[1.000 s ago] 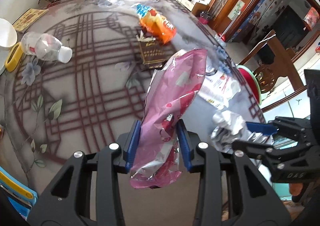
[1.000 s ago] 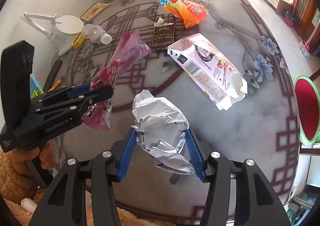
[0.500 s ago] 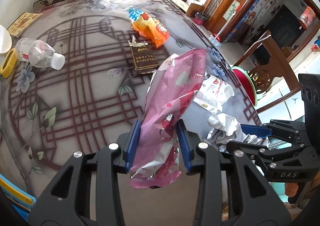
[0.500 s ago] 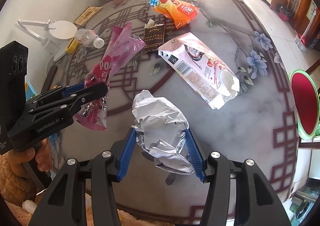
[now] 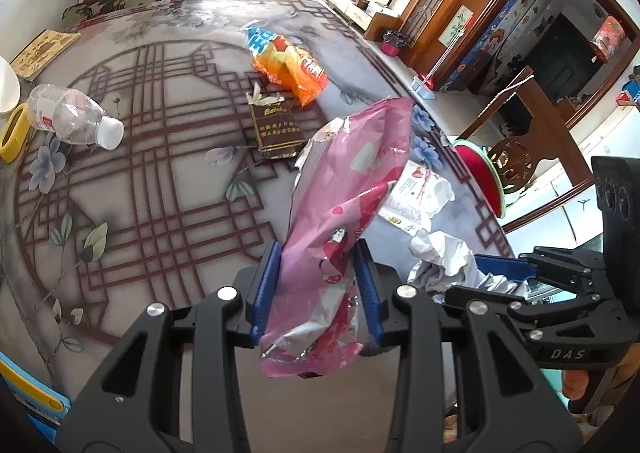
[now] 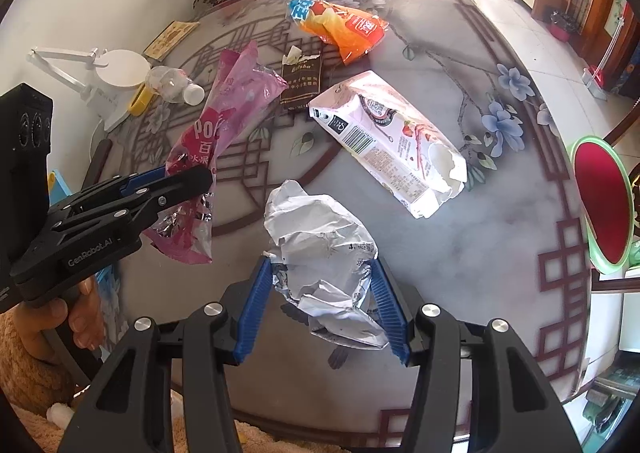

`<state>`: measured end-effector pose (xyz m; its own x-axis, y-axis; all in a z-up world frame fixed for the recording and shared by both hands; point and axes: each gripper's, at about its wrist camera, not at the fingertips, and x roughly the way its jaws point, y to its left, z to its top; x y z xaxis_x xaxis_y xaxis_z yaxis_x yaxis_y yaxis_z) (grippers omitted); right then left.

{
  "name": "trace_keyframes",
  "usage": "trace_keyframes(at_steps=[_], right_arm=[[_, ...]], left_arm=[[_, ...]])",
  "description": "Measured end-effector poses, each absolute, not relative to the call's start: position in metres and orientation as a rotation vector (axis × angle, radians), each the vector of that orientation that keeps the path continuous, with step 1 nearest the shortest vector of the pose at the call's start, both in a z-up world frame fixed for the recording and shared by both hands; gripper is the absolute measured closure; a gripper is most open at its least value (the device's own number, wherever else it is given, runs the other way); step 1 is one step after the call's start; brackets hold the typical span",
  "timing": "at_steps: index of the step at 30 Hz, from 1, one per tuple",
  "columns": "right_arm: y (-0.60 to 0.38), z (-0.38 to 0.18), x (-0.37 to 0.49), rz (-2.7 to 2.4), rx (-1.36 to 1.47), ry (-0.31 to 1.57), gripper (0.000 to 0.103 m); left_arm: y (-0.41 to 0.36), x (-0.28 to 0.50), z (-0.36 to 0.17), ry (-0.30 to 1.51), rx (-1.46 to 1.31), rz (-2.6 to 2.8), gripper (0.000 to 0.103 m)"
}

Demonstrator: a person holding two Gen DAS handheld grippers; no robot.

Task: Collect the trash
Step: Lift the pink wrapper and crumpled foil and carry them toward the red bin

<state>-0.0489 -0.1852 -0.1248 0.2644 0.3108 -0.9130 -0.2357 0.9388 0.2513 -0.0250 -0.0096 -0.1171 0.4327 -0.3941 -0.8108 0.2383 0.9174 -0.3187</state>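
Left gripper (image 5: 316, 285) clamps pink wrapper (image 5: 348, 189); right gripper (image 6: 322, 303) clamps crumpled foil wrapper (image 6: 320, 245). Milk carton (image 5: 416, 197) partly hidden in the left view.

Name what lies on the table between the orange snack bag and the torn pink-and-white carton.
In the right wrist view, the dark brown packet lies between the orange snack bag and the torn carton, slightly to the left of their line.
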Motion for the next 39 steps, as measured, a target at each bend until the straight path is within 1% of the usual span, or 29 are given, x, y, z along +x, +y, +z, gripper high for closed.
trace_keyframes(at_steps=[14,22,39], right_arm=[[-0.208,-0.112,-0.041,0.355,0.082,1.206,0.053],[-0.218,-0.112,-0.029,0.412,0.062,1.206,0.053],[-0.282,-0.116,-0.014,0.395,0.123,1.213,0.053]], left_arm=[[-0.025,-0.021,-0.11,1.033,-0.213,-0.389,0.067],[-0.035,-0.02,-0.113,1.052,-0.237,-0.331,0.067],[-0.097,-0.003,-0.112,1.072,-0.204,-0.338,0.067]])
